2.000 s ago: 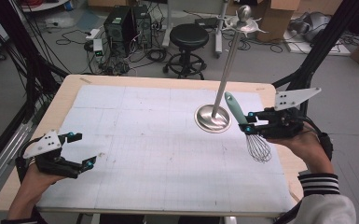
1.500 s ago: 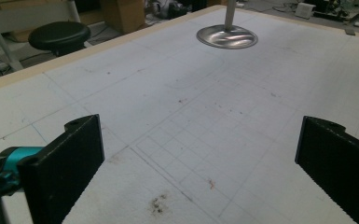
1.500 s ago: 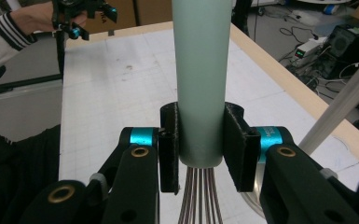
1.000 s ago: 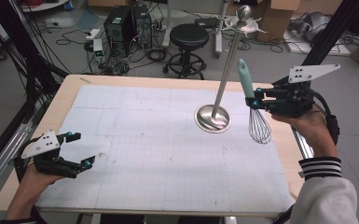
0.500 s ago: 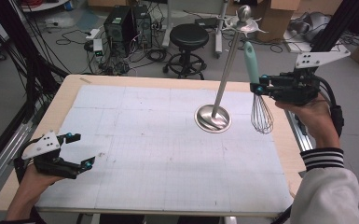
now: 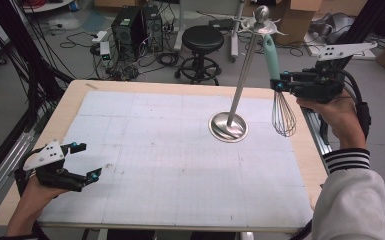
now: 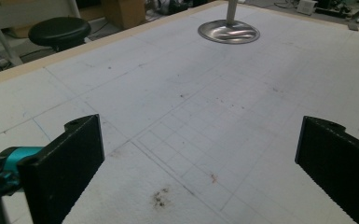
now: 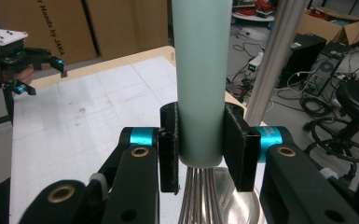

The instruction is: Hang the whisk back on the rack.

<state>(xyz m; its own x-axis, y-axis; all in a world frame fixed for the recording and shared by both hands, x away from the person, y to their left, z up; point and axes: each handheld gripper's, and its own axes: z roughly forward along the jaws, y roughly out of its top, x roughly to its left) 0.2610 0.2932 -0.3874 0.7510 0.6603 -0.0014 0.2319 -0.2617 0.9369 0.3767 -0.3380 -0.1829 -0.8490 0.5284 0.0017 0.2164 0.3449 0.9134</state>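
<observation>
My right gripper (image 6: 277, 82) is shut on the pale teal handle (image 8: 200, 79) of a wire whisk (image 6: 283, 116), which hangs upright above the table's right edge, wires down. Close to its left stands a metal stand (image 6: 241, 80) with a round base (image 6: 228, 126) and hooks at the top (image 6: 260, 20); the handle's top is level with the hooks. In the right gripper view the jaws press both sides of the handle and the stand's pole (image 8: 275, 60) rises just behind. My left gripper (image 6: 85, 161) rests open at the near left, nothing between its jaws (image 7: 200, 163).
A white gridded mat (image 6: 180, 150) covers the wooden table (image 6: 70, 107). The stand's base (image 7: 228, 32) lies far ahead in the left gripper view. Beyond the table are a black stool (image 6: 202, 37), computer boxes (image 6: 132, 25), cables and cardboard boxes.
The right gripper has lifted the whisk off the table, turned it from tilted to upright, and carried it up and back beside the stand's top. The left gripper has stayed put.
</observation>
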